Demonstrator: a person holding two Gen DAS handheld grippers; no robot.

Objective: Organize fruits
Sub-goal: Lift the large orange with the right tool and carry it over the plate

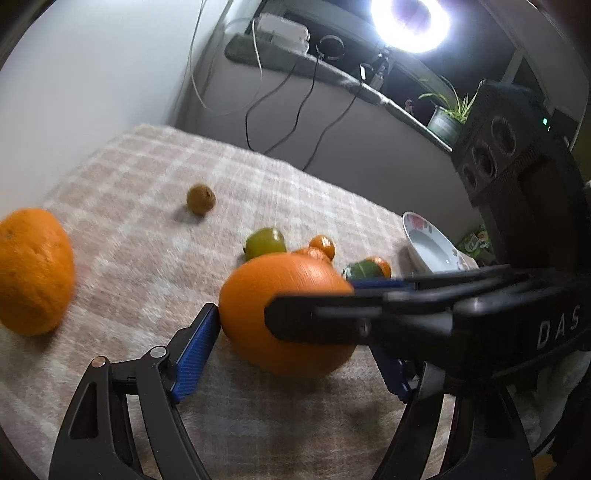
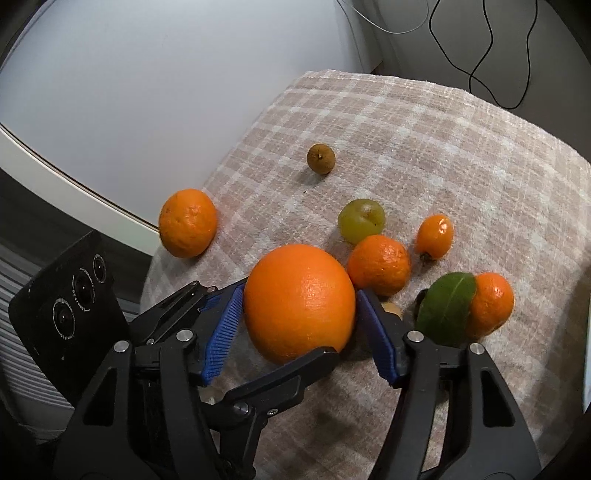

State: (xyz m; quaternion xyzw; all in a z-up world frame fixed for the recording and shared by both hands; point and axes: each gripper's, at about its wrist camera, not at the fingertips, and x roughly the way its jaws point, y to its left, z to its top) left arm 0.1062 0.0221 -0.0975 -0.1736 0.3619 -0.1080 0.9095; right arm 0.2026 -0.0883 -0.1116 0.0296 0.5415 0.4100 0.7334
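A large orange [image 2: 300, 301] sits on the checked cloth [image 2: 443, 155]; it also shows in the left wrist view [image 1: 284, 317]. My right gripper [image 2: 299, 326] has its blue pads against both sides of the orange. My left gripper [image 1: 295, 350] also straddles it, one pad touching its left side, the right pad hidden behind the right gripper's finger. Other fruit lie around: a mandarin [image 2: 187, 222], a brown longan [image 2: 320, 158], a green plum [image 2: 361, 220], a tangerine [image 2: 379, 265], a kumquat [image 2: 435, 236] and a leafy tangerine [image 2: 489, 304].
A white floral bowl [image 1: 430, 242] stands at the cloth's right edge in the left wrist view. Behind the table are cables, a potted plant [image 1: 447, 118] and a bright ring light [image 1: 410, 22]. A white tabletop edge [image 2: 74, 184] lies left of the cloth.
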